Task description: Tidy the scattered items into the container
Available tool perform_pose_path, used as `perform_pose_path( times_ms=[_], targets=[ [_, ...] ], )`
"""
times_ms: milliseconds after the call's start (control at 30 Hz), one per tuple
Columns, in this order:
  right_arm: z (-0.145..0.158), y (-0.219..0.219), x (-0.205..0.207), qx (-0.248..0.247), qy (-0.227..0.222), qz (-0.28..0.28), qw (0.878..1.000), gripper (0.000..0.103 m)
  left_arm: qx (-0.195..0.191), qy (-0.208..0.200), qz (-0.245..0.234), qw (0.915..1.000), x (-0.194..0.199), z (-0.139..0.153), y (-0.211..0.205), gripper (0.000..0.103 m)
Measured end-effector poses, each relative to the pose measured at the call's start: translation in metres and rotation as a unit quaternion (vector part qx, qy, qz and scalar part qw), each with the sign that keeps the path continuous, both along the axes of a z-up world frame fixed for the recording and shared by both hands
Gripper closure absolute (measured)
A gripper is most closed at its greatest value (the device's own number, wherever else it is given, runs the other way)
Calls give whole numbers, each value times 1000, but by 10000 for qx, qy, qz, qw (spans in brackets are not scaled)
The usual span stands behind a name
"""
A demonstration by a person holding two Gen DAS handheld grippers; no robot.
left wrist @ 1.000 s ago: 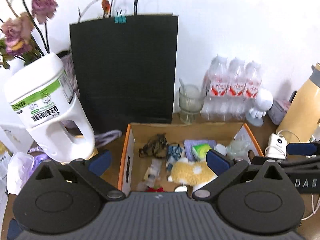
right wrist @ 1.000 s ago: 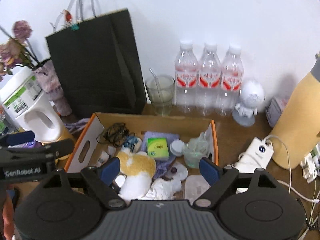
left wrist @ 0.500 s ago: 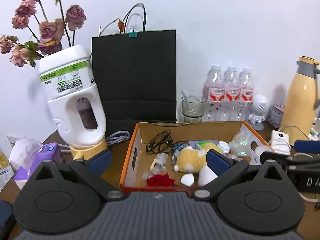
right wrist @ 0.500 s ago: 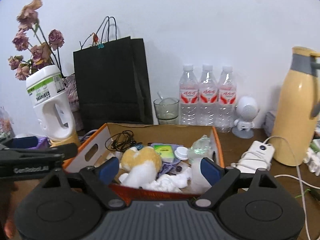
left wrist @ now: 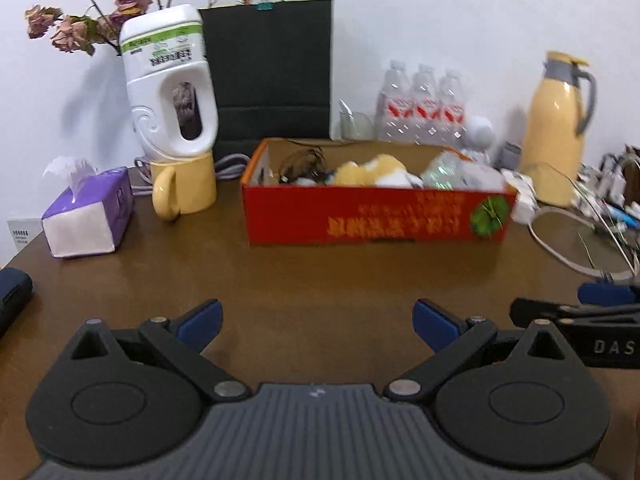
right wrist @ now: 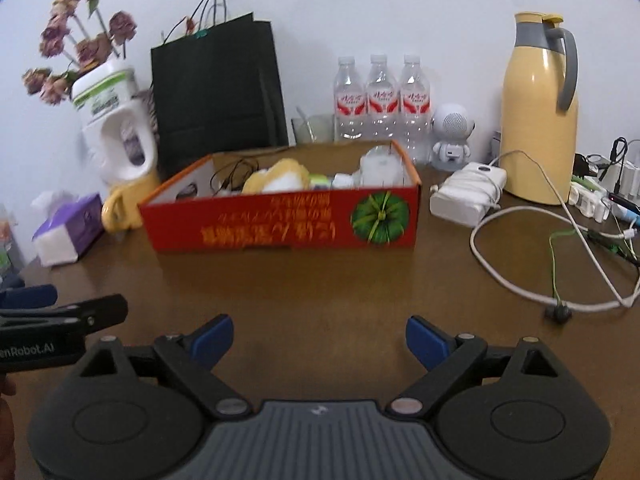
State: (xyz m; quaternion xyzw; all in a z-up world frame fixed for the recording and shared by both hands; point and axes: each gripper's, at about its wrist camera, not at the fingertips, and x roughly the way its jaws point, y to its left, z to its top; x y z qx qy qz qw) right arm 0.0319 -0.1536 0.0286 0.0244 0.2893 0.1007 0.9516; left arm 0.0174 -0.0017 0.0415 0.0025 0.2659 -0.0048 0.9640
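Both grippers [left wrist: 316, 322] [right wrist: 319, 338] low, agape, empty

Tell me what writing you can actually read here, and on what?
"DAS": right gripper, cut off by the frame edge.
"enRobot.AI": left gripper, its start cut off.
Orange characters on the red box: upside down, blurred.
Detergent jug and water bottles labels: unreadable.

Plain white wall [right wrist: 440, 8] at the far side, no windows in sight, soft even light. Everything sits on a dark brown wooden table [left wrist: 320, 280] that's slightly glossy, and its left edge shows.
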Motion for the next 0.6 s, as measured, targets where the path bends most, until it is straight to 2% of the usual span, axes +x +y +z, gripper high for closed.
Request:
perform_pose_path(
  times_ms=[133,267,367,500,600],
  targets=[
    [-5,4,-9,-350,-48,24,9994,10,15,68,-104,9999,-13,-12,-3,0],
    [-9,5,-13,-318,114,64,9994,10,-23,199,-156,9997,-14,-18,-5,0],
    [-14,6,-21,-350,59,80,9993,9,73,383,-160,9991,-11,-24,-9,0],
    [-22,11,-23,-430,201,184,9987,9,163,493,-77,9986,-11,-31,-12,0],
    [-24,13,-23,-494,225,153,9984,9,95,550,-39,9984,-12,-32,-10,0]
  ],
)
